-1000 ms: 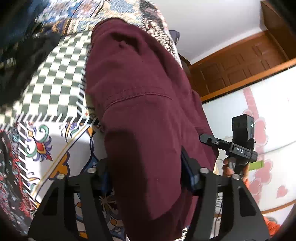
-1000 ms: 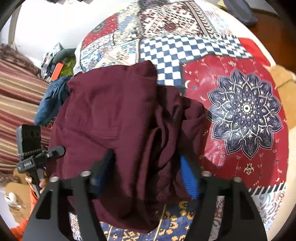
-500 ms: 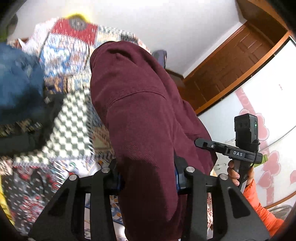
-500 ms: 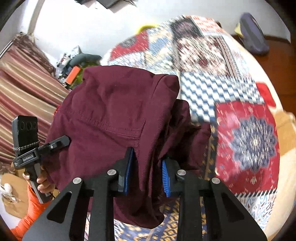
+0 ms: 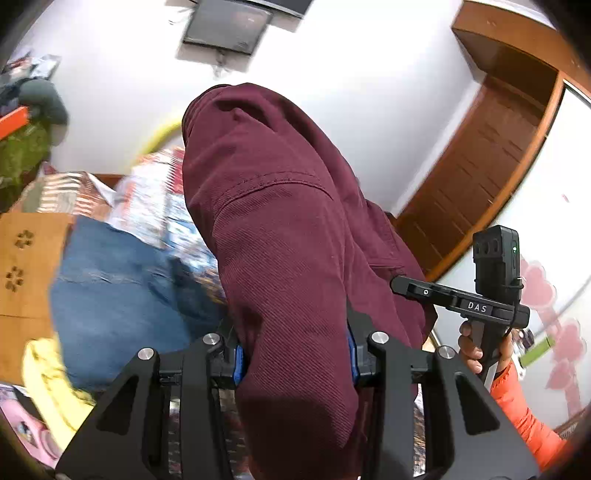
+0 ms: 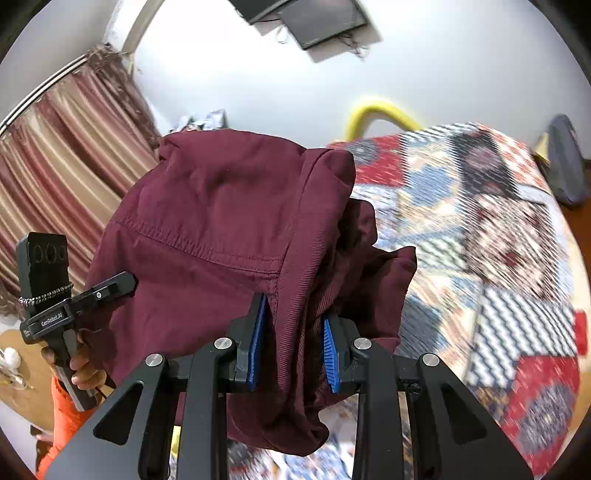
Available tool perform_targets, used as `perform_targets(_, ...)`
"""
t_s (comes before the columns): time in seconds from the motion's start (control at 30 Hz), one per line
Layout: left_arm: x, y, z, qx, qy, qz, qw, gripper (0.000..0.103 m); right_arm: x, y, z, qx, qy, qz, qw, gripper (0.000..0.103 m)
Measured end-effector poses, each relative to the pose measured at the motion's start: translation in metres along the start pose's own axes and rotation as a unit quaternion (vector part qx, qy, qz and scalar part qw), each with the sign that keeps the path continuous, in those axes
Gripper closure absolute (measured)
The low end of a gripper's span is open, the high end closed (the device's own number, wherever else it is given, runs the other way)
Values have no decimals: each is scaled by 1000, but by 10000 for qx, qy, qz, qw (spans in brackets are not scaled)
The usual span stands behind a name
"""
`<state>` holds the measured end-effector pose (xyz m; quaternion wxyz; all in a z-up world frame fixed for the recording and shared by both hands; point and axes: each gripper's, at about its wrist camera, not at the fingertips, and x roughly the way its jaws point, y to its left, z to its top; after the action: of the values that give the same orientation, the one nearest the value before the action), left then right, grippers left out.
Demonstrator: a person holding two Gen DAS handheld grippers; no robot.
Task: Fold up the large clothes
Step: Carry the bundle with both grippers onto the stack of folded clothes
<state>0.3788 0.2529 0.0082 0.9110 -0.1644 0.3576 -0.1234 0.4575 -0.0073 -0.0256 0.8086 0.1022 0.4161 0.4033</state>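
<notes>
Below me the bed wears a patchwork quilt [image 6: 498, 258] of red, blue and checkered squares, blurred. A blue denim piece [image 5: 118, 288] lies on it, a yellow cloth [image 5: 48, 384] at its near edge. I see a striped curtain [image 6: 66, 166] to one side, a brown wooden door [image 5: 491, 166] to the other. A dark panel [image 5: 225, 26] hangs high on the white wall. A yellow hoop [image 6: 376, 110] rises behind the bed.

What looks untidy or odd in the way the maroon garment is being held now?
The maroon garment is bunched: the right gripper pinches several crumpled layers, and loose folds sag beside it. The left gripper clamps a thick roll of the cloth. Nothing looks torn.
</notes>
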Motion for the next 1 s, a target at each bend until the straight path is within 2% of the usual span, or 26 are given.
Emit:
perform_targets(0.23, -5, 100, 15, -465, -21, 414, 9981, 63, 97, 35, 32, -47, 287, 218, 9993, 78)
perform_targets(0.4, 29, 191, -1, -1120, 363, 652, 9909, 63, 191, 31, 31, 190, 829, 151, 9963, 78)
perform_targets(0.47, 41, 225, -13, -1406, 397, 533, 9878, 60, 217, 29, 29, 209, 896, 37, 9958, 76)
perform_targets(0.53, 41, 246, -22, -1537, 193, 236, 9876, 56, 228, 29, 30, 198, 874, 27, 9960, 73)
perform_targets(0.6, 37, 251, -31, -1414, 54, 219, 9897, 53, 233, 28, 34, 243, 840, 65, 9961, 70)
perform_targets(0.73, 35, 242, -33, -1225, 86, 447, 9914, 47, 231, 40, 39, 33, 915, -155, 9957, 59)
perform_targets(0.9, 27, 206, -19, -761, 253, 1126, 9904, 43, 198, 64, 48, -517, 694, -766, 9933, 55)
perform_targets(0.97, 26, 195, -17, -679, 266, 1382, 9877, 43, 187, 70, 49, -664, 486, -811, 9933, 45)
perform_targets(1.0, 25, 189, -17, -619, 242, 1527, 9860, 43, 180, 75, 48, -731, 355, -831, 9932, 43)
